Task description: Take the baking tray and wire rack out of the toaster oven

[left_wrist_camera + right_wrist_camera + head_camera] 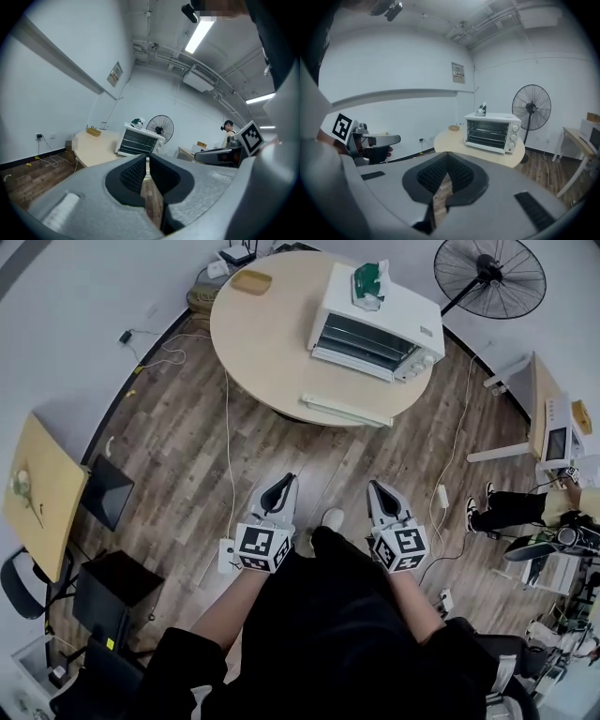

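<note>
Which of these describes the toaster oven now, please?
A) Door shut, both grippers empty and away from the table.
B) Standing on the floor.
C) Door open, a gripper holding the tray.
A: the toaster oven sits with its door shut on the round table, while the left gripper and right gripper, both shut and empty, are over the wooden floor, short of it.

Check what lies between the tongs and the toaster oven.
Head view: from left tongs and right tongs, wood floor, then the table's near edge with a flat white object, then the toaster oven.
</note>
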A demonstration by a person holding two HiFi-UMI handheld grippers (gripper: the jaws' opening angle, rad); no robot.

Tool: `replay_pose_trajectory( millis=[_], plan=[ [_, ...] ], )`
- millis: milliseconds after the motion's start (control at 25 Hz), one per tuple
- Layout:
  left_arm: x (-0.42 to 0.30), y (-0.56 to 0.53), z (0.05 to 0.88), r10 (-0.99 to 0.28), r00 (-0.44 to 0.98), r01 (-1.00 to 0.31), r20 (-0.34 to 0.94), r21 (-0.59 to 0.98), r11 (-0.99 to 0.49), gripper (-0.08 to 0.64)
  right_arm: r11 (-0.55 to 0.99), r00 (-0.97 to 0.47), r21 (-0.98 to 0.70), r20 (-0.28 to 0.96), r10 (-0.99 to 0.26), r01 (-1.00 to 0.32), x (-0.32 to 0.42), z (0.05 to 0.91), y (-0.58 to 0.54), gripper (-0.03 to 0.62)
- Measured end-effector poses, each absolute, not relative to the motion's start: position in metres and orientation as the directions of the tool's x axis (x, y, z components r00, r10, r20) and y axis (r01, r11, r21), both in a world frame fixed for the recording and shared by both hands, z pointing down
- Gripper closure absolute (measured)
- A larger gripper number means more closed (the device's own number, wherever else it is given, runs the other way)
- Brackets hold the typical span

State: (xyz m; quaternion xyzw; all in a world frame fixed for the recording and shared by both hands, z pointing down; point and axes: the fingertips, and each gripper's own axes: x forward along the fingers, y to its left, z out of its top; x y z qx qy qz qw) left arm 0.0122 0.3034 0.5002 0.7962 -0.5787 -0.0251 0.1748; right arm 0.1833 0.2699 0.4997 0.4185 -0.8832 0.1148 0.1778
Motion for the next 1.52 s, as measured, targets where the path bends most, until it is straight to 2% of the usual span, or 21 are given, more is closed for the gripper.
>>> replay_pose_trajectory(
  millis=[440,1000,1520],
  plan=[
    [0.011,0.259,0.507,-0.938,0.288,-0.926,0.191,0.307,-0.222,0.526,0.594,-0.572,-0.082,0.397,-0.717,-0.801,0.2,0.517,0.218,0.591],
    [0.031,0.11,0.519,-0.925,0.259,-0.938,0.277,0.303,-0.171,0.526,0.553,-0.57,-0.163,0.379,-0.729,-0.817,0.234,0.531,0.048,0.591],
    [0.062,-0.004,0.541,-0.904,0.215,-0.946,0.371,0.308,-0.099,0.526,0.64,-0.7,-0.289,0.357,-0.618,-0.712,0.268,0.555,-0.058,0.591]
  ],
)
